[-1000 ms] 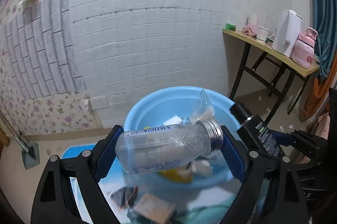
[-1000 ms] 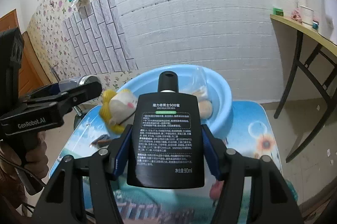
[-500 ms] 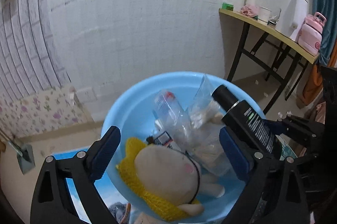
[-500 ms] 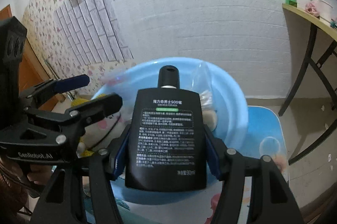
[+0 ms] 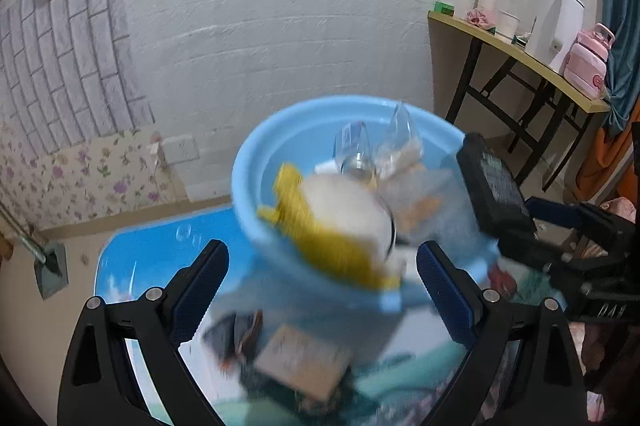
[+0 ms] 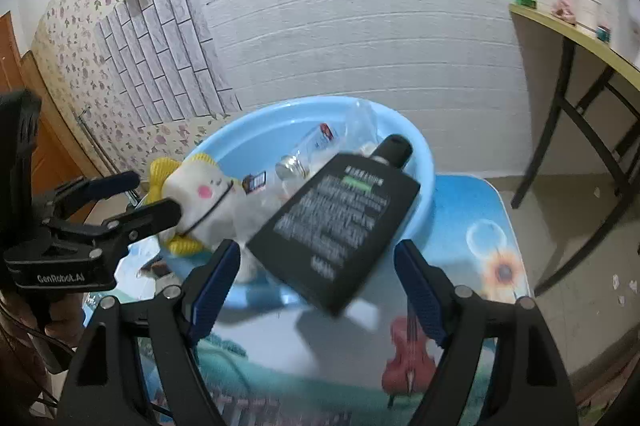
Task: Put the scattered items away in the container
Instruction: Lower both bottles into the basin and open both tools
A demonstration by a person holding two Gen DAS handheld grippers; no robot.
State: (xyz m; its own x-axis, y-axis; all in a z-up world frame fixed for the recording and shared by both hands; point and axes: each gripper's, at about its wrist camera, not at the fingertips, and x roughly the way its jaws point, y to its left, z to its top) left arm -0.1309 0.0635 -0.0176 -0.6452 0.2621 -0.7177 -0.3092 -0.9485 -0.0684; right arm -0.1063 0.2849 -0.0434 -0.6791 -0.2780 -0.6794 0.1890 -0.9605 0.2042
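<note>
Currently the flat black plastic bottle with white printed text and a green band (image 6: 336,222) lies tilted between the right gripper (image 6: 316,280) fingers, its long axis running from lower left to upper right, with the round black cap pointing up and right toward the far rim of the round light-blue plastic basin (image 6: 424,162). The right jaws are opening; neither blue pad presses on the bottle, which is motion-blurred above the near basin rim.

The left gripper (image 5: 322,284) stands spread wide with nothing between its pads, held over the near basin wall (image 5: 248,210).

Inside the basin:
- a white plush toy with yellow knitted trim and a pink cheek (image 6: 196,194), leaning at the left rim;
- a clear plastic bottle with a silver screw cap (image 6: 308,154), lying with the cap toward the camera;
- a crumpled clear plastic bag (image 5: 400,138).

The basin rests on a blue picture-printed tabletop (image 6: 472,226). A small tan card-like packet (image 5: 304,362), blurred, lies on the tabletop just before the basin.
</note>
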